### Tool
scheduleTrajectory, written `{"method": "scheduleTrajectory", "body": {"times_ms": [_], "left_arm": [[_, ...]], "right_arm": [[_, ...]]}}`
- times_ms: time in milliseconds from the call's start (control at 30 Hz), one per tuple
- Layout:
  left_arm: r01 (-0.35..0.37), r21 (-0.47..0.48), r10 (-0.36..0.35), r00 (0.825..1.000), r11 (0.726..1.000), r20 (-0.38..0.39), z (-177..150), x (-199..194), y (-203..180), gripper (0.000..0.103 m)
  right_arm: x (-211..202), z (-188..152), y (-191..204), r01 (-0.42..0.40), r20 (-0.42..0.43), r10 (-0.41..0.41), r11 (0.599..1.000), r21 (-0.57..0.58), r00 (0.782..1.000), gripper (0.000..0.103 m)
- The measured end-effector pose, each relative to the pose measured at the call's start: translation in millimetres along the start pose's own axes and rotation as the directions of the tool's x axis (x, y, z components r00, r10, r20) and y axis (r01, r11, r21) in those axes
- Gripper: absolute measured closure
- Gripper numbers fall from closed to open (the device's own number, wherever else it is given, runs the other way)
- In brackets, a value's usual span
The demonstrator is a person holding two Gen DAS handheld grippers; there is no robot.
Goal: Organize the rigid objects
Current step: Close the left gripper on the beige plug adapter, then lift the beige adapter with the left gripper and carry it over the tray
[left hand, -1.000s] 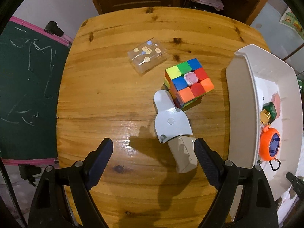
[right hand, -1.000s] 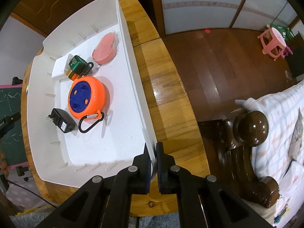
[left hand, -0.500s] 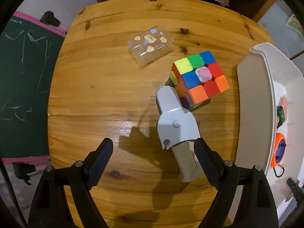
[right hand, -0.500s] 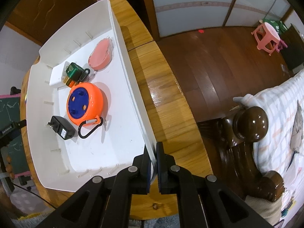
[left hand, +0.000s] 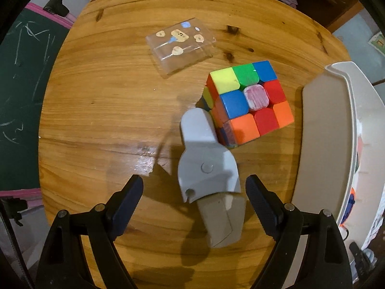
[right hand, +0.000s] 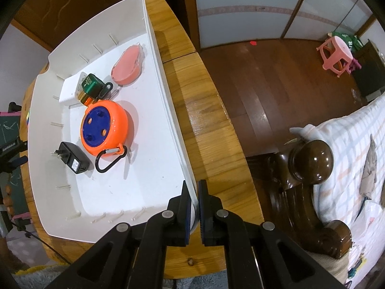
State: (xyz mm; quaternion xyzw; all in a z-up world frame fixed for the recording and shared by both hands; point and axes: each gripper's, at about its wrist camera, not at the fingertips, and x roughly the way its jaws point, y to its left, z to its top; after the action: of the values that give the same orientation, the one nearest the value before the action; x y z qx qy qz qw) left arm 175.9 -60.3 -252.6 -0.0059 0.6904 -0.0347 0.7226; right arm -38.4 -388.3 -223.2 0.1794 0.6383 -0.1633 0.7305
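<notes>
White plastic makes up the bin [right hand: 154, 77], which sits on the right part of the wooden tabletop [left hand: 101, 110]. The right gripper [right hand: 194, 204] has its fingers [right hand: 184, 207] closed on the bin's near wall, one pad inside and one outside. That grip looks meant to steady the bin, so it does not slide when things are dropped in.

Four or five things already lie in the bin: an orange reel [right hand: 104, 126] with a black carabiner, a black charger [right hand: 72, 157] just beside it, a green pack [right hand: 90, 85] resting on a white block, and a pink case [right hand: 128, 66] near the far wall.

Three things are left out on the tabletop. A grey knife-like tool [left hand: 209, 173] lies closest, its upper end touching the cube [left hand: 250, 101], which sits tilted against it. A clear box [left hand: 180, 44] lies further off, apart from both.

The left gripper [left hand: 195, 200] points down at the tabletop with its fingers [left hand: 128, 197] wide open and nothing between the pads. They straddle the tool's lower half, the right one close to it and the left well apart. My guess is that the tool is the next pick, since it lies under the open fingers. Because it leans on the cube, lifting it may shift the cube.
</notes>
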Motion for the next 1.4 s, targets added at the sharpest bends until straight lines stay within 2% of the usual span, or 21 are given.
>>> {"method": "scheduleTrajectory", "body": {"times_ms": [333,500,633,667,733,867,933,1133,1333,1400], "left_arm": [[-0.06,-0.095,0.06,0.998,0.994,-0.002,3.9,19.2,-4.7,0.015],[-0.044,-0.12,0.042,0.999,0.992,-0.02,-6.8,29.9,-10.4,0.026],[-0.045,-0.139,0.048,0.999,0.989,0.015,-10.0,28.7,-10.6,0.03],[-0.042,-0.14,0.047,0.998,0.989,0.033,-10.2,27.2,-10.1,0.042],[-0.072,-0.132,0.078,0.996,0.989,0.04,-11.6,25.9,-10.5,0.044],[-0.07,-0.166,0.078,0.996,0.984,0.04,-15.2,21.9,-7.2,0.044],[-0.069,-0.178,0.08,0.995,0.982,0.056,-22.6,12.5,-2.6,0.044],[-0.048,-0.153,0.072,0.985,0.987,0.158,-42.8,-47.3,7.0,0.044],[0.03,-0.067,-0.015,0.977,0.997,0.215,-59.9,-105.0,-12.7,0.044],[0.044,-0.023,-0.038,0.973,0.999,0.229,-55.9,-116.2,-26.0,0.044]], "right_arm": [[0.3,-0.2,-0.5,-0.004,0.0,0.004,1.0,0.002,1.0,0.098],[0.6,-0.5,-0.2,-0.007,0.0,0.007,1.0,0.0,1.0,0.098],[0.7,-1.0,0.8,-0.01,0.0,0.01,1.0,-0.005,1.0,0.098],[0.6,-1.0,0.9,-0.012,0.0,0.012,1.0,-0.007,1.0,0.098],[0.7,-1.2,1.4,-0.014,0.001,0.014,1.0,-0.012,1.0,0.098],[0.5,-1.4,2.5,-0.014,0.001,0.014,0.999,-0.029,1.0,0.098],[0.5,-1.5,2.5,-0.017,0.002,0.017,0.999,-0.034,1.0,0.098],[0.4,-1.2,0.6,-0.038,0.003,0.038,0.998,-0.044,0.999,0.098],[0.1,-0.5,-1.4,-0.055,0.001,0.055,0.997,-0.057,0.998,0.098],[0.1,-0.3,-1.7,-0.06,0.0,0.06,0.996,-0.063,0.998,0.098]]}}
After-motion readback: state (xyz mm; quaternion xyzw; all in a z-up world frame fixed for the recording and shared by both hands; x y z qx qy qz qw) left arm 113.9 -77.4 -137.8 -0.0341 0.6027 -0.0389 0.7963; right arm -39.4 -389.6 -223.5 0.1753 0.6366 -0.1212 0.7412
